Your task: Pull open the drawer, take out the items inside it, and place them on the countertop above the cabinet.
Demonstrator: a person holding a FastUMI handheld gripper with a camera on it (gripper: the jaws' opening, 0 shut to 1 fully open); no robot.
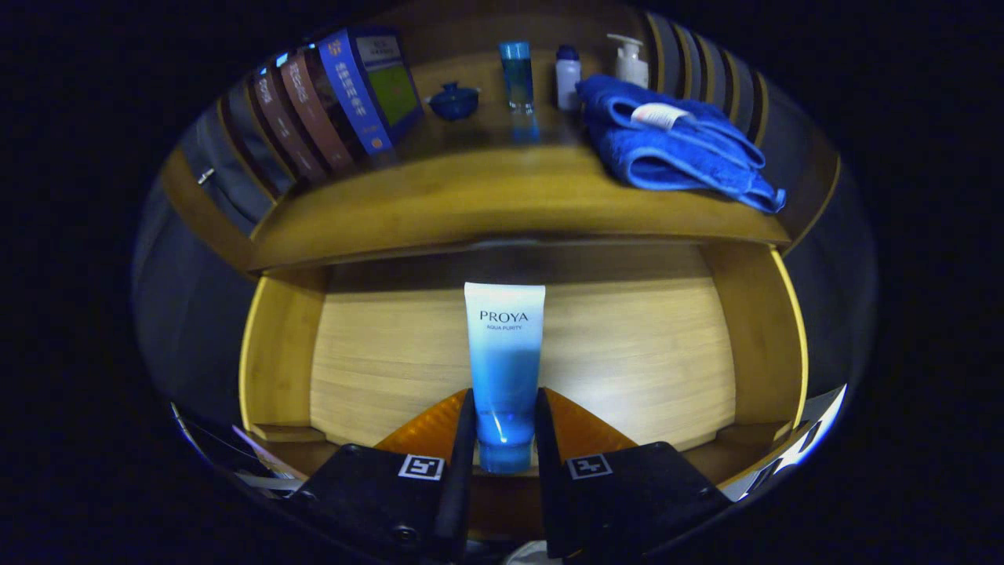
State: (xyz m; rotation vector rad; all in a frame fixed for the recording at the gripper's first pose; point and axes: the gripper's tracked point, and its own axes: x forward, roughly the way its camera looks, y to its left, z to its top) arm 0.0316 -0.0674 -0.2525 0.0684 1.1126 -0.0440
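While the drawer (pixel 522 353) stands pulled open below the desk (pixel 502 204), the tongs (pixel 505 416) are closed down on a cosmetic tube (pixel 504 369), one finger pressing each side of its lower, darker end near the cap. The tube is white at its far end and shades to blue toward the cap, and it points away from the fingers over the pale wooden drawer floor. Whether it rests on that floor or is lifted off it cannot be told. The drawer's side walls (pixel 278 353) rise on both sides of the tube, well apart from it.

Beyond the drawer, the desk carries several things. A folded blue towel (pixel 674 145) with a white tag lies at the right end, one corner hanging over the front edge. Behind it stand a white pump bottle (pixel 631 61), a small white bottle with a dark cap (pixel 567 76) and a tall blue bottle (pixel 517 78), close together in a row. A small dark blue lidded pot (pixel 454 102) sits just left of the tall bottle. Further left, a row of books (pixel 329 106) leans, the nearest one with a blue spine.
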